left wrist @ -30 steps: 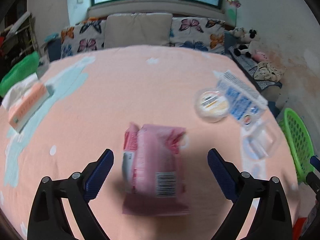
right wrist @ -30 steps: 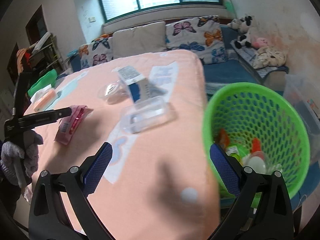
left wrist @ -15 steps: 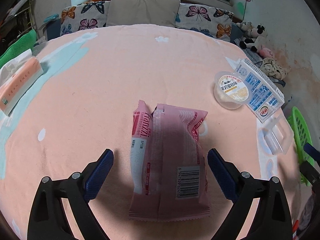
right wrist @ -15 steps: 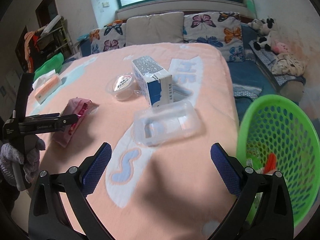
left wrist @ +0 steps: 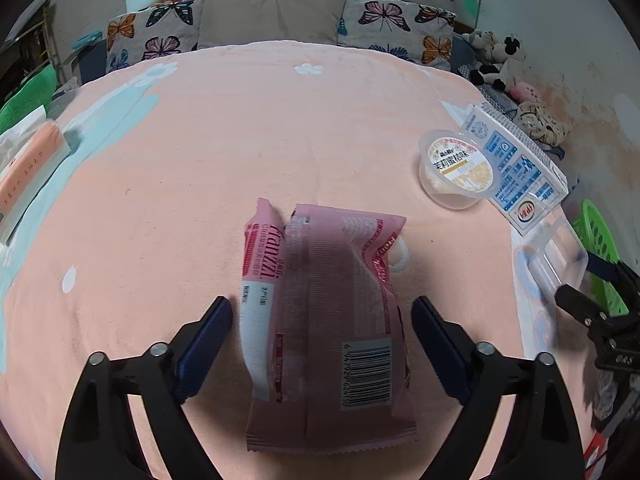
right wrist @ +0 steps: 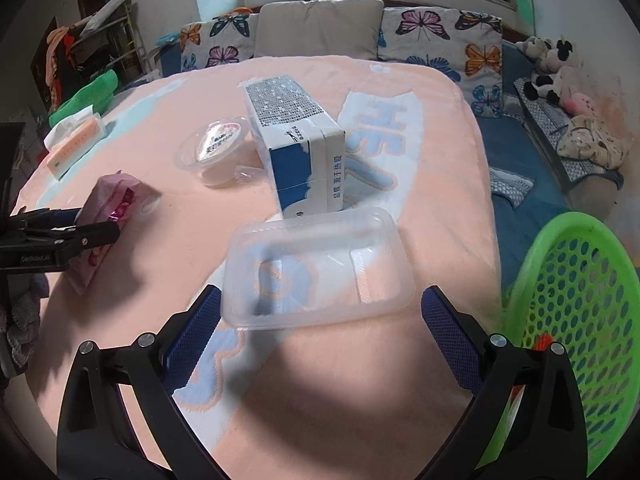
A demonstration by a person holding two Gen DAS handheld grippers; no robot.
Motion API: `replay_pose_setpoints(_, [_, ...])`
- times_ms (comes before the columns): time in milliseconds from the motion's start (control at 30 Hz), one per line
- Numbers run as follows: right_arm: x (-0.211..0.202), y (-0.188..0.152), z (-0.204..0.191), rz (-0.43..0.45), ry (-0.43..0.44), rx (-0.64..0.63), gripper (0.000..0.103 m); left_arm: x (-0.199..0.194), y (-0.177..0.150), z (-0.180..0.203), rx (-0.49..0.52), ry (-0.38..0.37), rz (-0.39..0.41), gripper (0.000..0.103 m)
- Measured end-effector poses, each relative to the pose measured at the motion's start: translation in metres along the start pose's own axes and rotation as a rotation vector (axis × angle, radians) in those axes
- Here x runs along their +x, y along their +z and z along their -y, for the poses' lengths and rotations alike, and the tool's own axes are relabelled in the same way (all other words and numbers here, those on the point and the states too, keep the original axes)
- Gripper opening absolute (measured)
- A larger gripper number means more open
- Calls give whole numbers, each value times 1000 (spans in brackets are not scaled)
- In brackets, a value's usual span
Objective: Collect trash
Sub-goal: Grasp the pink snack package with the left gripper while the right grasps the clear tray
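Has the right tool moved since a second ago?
Yes. The right tool swung left, away from the green basket, now straddling the clear plastic tray.

You are looking at a crinkled pink snack wrapper (left wrist: 328,320) of slightly glossy film, lying on the bed's matt, soft peach blanket (left wrist: 240,128). The clear tray (right wrist: 316,268) and lidded cup (right wrist: 212,148) are showing smooth transparent plastic; the milk carton (right wrist: 300,144) is looking like printed cardboard, the green basket (right wrist: 580,320) perforated plastic.

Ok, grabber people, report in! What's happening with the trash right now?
Left gripper open, straddling pink wrapper on the bed. Right gripper open, at clear plastic tray. Green basket to the right. Nothing in the way.
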State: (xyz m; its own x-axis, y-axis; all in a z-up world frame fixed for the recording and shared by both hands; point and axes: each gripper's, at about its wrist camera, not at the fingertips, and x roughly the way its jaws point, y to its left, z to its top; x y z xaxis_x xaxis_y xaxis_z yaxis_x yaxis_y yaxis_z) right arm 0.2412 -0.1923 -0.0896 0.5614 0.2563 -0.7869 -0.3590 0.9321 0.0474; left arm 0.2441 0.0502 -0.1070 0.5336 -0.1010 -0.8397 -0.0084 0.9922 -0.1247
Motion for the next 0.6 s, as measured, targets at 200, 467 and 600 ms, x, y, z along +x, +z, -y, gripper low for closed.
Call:
replay_pose_setpoints(200, [10, 4, -1, -12, -20, -23, 97, -2, 1, 4, 20, -7, -5, 68])
replay_pose_setpoints(467, [5, -1, 1, -2, -24, 5, 83, -7, 1, 5, 15, -47, -1, 49])
replay_pose_setpoints(600, [-7, -5, -1, 25, -17, 13, 83, -15, -2, 7, 5, -76, 10, 45])
